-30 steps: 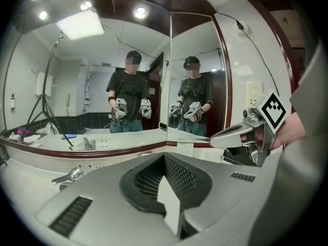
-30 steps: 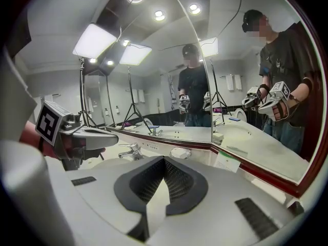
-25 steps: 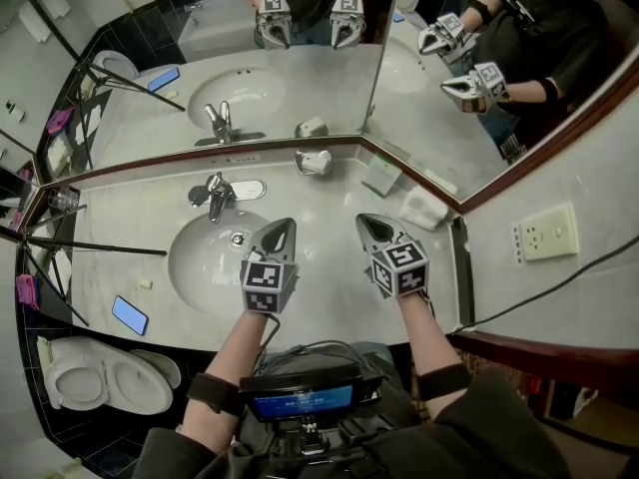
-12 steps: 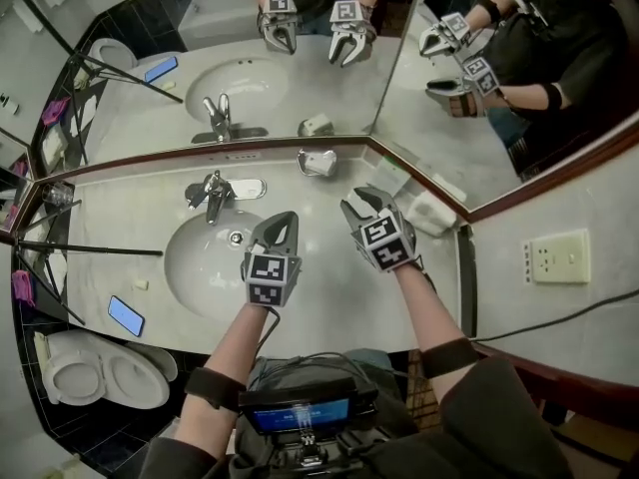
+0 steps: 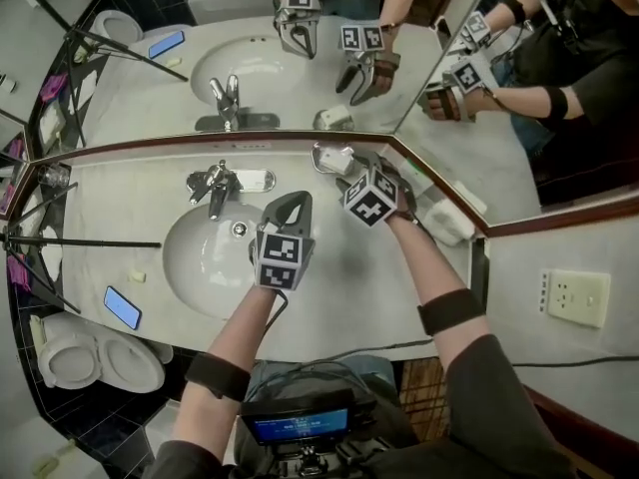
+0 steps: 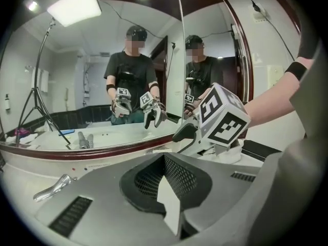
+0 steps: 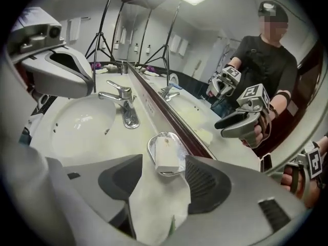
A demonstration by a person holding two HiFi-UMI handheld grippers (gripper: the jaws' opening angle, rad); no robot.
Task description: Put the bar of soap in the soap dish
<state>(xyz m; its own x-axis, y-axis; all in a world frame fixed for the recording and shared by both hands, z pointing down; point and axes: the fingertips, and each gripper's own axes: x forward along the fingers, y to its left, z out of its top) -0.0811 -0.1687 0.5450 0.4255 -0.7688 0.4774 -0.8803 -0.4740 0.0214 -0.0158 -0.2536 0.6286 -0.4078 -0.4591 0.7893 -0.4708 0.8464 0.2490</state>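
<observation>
The pale, polished marble bench (image 5: 339, 297) carries one oval white basin (image 5: 195, 267) with one chrome lever tap (image 5: 215, 186) at its 12 o'clock, and one flat blue phone (image 5: 123, 307) at the basin's 8 o'clock. One oval soap dish of shiny metal (image 7: 150, 148) sits at the bench's 12 o'clock edge, against the dark-framed mirror (image 5: 250, 58). One smooth white rectangular bar of soap (image 7: 168, 155) lies flat inside it. There are two hand-held grippers, each grey, wedge-shaped, mesh-padded and bearing a marker cube. The right hand-held gripper (image 7: 164, 169) tilts steeply down over the dish. Its jaws have just been opening and stand wide. The soap is just beyond their tips and in line with the gap, and neither pad presses on it. The bare right forearm, with one black band near the elbow, runs from 5 o'clock toward 11 o'clock in the head view. The left hand-held gripper (image 5: 292, 206) has its jaws closed together with nothing between them. It points toward 12 o'clock over the basin's 3 o'clock rim and tilts slightly down. The left forearm also wears one black band and rises from 7 o'clock.
</observation>
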